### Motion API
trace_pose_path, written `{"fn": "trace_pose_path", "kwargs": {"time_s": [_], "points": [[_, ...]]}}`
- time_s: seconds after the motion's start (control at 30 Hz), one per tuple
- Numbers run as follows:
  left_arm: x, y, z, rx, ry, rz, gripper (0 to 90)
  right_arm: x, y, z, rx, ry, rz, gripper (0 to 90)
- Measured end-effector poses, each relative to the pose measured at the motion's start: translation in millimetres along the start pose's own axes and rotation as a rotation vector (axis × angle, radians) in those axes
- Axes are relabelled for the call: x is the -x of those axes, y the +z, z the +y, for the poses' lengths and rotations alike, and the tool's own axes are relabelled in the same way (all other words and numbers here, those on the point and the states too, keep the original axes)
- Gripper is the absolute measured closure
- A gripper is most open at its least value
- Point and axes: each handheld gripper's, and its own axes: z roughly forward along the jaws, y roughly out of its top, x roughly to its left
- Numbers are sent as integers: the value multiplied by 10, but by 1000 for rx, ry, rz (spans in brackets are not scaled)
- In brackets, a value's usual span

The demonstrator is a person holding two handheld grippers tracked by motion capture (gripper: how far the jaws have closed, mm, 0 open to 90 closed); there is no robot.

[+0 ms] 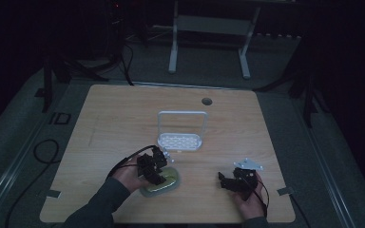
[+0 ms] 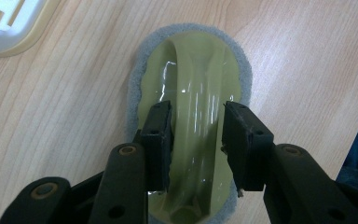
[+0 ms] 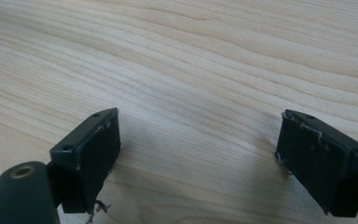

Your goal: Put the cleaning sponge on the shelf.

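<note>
The left gripper (image 2: 196, 135) is down over the yellow-green scrubber (image 2: 191, 74), which lies sponge-side down on the near left of the worktop (image 1: 123, 109), just near of the white rack (image 1: 180, 140); its fingers (image 2: 157, 135) straddle the raised handle, open and not yet pressing. To grip well, I would centre the handle between both pads and close squarely before lifting. The right gripper (image 3: 196, 154) waits at near right, fingers wide open over bare wood.
</note>
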Motion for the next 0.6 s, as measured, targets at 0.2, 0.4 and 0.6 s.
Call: {"fn": "trace_pose_path", "kwargs": {"time_s": [0.2,0.4,0.6], "points": [[-15,14,35,-36,9,-15,631,0,0,0,0,0,0,131],[-30,33,65,-66,11,-21,635,0,0,0,0,0,0,131],[-58,12,91,-91,14,-28,639,0,0,0,1,0,0,131]]}}
